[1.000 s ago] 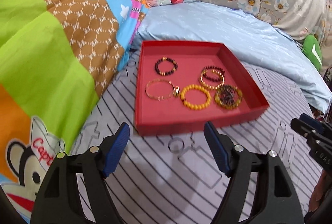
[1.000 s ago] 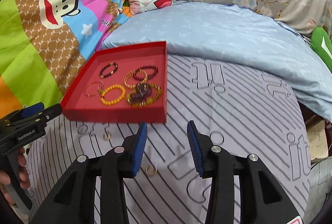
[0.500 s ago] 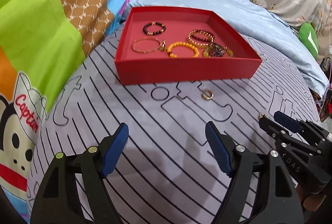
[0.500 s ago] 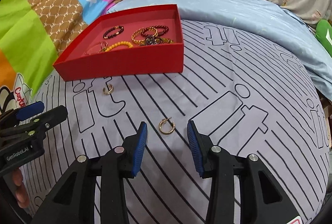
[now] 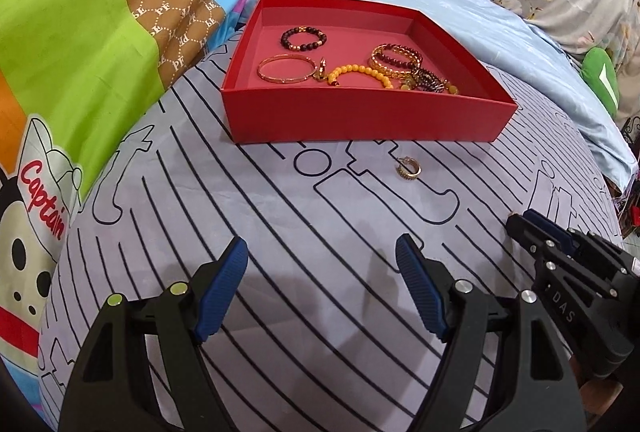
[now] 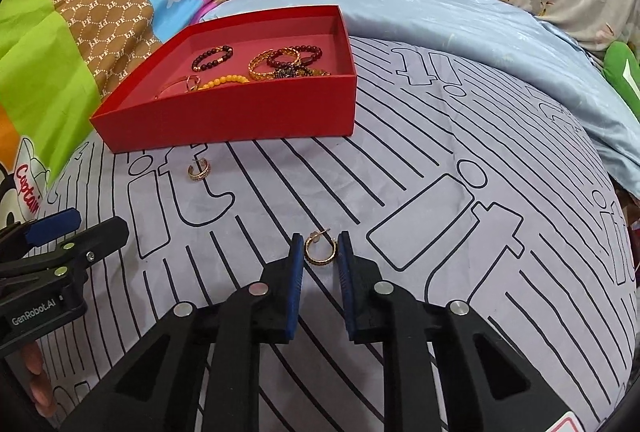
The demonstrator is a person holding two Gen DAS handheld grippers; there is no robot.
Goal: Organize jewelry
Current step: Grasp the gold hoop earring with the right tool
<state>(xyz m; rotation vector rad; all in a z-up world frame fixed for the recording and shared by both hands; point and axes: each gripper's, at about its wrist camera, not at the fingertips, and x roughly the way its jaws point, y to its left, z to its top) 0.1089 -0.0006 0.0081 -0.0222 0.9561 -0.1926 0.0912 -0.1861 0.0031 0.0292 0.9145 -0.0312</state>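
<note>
While bracelets (image 5: 356,73) fill the red tray (image 5: 360,115) — two earrings (image 6: 199,169) lie outside.

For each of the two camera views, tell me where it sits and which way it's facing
Left wrist: on the left gripper, looking across the striped sheet to the red box; the right gripper shows at right.
Right wrist: on the right gripper, looking down at a gold hoop earring between its fingers; the left gripper and fingertips show at left.
Shared: box, gold ring.
</note>
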